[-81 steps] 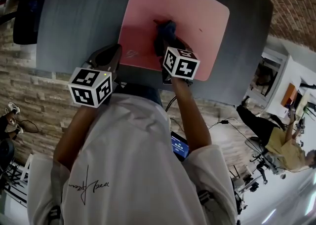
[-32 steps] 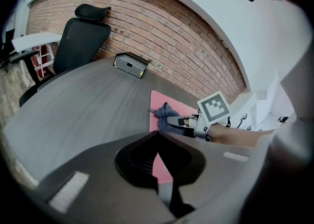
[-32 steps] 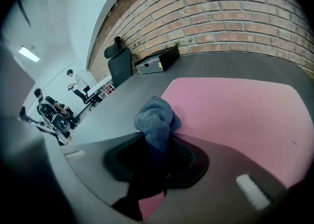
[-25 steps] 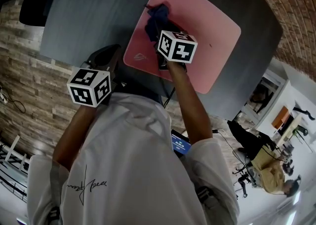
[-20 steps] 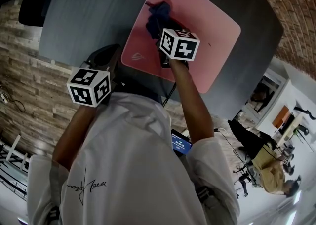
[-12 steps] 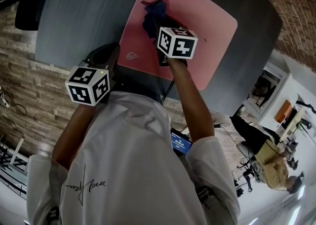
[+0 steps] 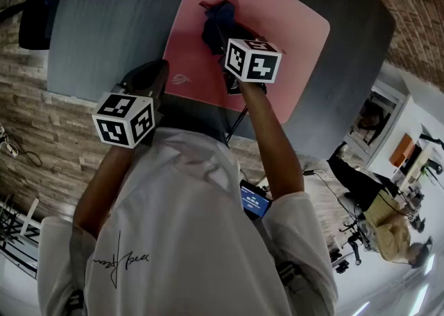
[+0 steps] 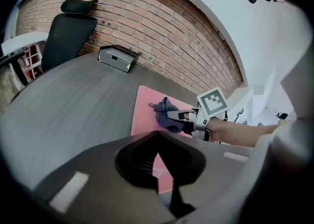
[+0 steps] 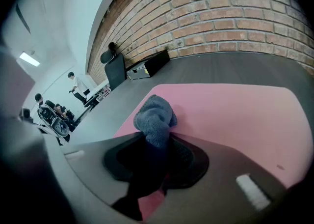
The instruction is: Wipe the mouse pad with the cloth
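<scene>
cloth [image 7: 216,22] on mouse pad [image 7: 291,23] | mouse pad on table [image 7: 118,23]

Right gripper [image 7: 223,39] has travelled up the mouse pad [image 7: 291,37] toward 11 o'clock. Its marker cube [image 7: 253,59] was over the pad's near edge and is now well inside it. Cloth [image 7: 217,20] went along in the jaws, from mid-pad to nearer the far-left corner.

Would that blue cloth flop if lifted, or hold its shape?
Probably floppy: the cloth bunches in soft folds where the right gripper pinches it. Its fuzzy pile should drag, not slide, on the mouse pad.
</scene>
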A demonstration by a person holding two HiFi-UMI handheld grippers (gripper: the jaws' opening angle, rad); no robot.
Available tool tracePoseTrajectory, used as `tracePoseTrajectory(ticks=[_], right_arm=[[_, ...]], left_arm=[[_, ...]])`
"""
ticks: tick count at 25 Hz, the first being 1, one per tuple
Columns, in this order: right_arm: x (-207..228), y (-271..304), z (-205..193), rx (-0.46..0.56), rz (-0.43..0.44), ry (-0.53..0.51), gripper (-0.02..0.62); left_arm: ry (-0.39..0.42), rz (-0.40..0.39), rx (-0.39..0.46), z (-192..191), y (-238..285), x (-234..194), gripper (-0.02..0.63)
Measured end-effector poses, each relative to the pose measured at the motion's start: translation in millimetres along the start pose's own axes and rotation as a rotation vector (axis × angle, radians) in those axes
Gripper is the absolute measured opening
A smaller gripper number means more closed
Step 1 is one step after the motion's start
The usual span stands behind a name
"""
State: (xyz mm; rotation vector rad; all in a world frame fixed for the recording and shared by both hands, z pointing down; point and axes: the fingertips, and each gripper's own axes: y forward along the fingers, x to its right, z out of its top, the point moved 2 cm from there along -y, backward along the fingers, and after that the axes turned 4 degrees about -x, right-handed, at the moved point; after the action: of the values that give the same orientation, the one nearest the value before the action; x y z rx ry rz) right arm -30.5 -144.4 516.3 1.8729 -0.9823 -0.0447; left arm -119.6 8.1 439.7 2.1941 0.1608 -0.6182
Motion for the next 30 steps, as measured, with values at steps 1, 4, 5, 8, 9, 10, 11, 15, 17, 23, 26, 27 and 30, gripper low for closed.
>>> tracePoseTrajectory(ticks=[1, 4, 5, 8, 9, 10, 11, 15, 17, 23, 26, 27, 30], right_arm=[[0.3, 0.0, -0.2, 0.000, -0.001, -0.001, 0.109], [1.1, -0.5, -1.1, 0.000, -0.006, -0.001, 0.109], [2.0, -1.1, -1.3, 0.000, -0.008, 0.000, 0.109], [7.9, -4.5, -1.3, 0.001, -0.015, 0.006, 0.109], [10.3, -5.9, -1.5, 0.002, -0.018, 0.008, 0.109], [12.6, -7.3, -2.0, 0.002, -0.021, 0.010, 0.109], [14.8, -8.7, -2.7, 0.003, -0.023, 0.013, 0.109], [24.1, -14.3, -5.0, 0.007, -0.033, 0.023, 0.109], [29.4, -17.0, -6.5, 0.009, -0.039, 0.031, 0.109], [47.0, -26.4, -10.4, 0.020, -0.055, 0.070, 0.109], [53.5, -30.2, -13.8, 0.025, -0.063, 0.081, 0.110], [55.4, -31.4, -14.7, 0.026, -0.066, 0.086, 0.110], [60.4, -34.3, -16.9, 0.036, -0.062, 0.106, 0.110]], left_arm=[[0.001, -0.001, 0.000, 0.1, 0.4, -0.2, 0.005], [0.002, -0.002, -0.001, 1.1, 0.6, -1.8, 0.005], [0.002, -0.003, -0.001, 1.5, 1.0, -2.0, 0.005], [0.004, -0.007, -0.005, 3.3, 3.8, 0.7, 0.005], [0.006, -0.009, -0.006, 3.6, 4.9, 2.1, 0.005], [0.008, -0.011, -0.008, 3.8, 5.9, 3.4, 0.005], [0.010, -0.012, -0.009, 4.0, 6.9, 4.8, 0.005], [0.020, -0.019, -0.014, 5.0, 11.1, 9.3, 0.005], [0.025, -0.022, -0.019, 5.1, 13.2, 11.2, 0.005], [0.038, -0.034, -0.035, 5.9, 20.5, 18.8, 0.005], [0.046, -0.039, -0.041, 4.9, 23.1, 21.3, 0.005], [0.048, -0.041, -0.043, 5.1, 23.8, 21.9, 0.005], [0.049, -0.044, -0.049, 4.8, 26.3, 22.8, 0.005]])
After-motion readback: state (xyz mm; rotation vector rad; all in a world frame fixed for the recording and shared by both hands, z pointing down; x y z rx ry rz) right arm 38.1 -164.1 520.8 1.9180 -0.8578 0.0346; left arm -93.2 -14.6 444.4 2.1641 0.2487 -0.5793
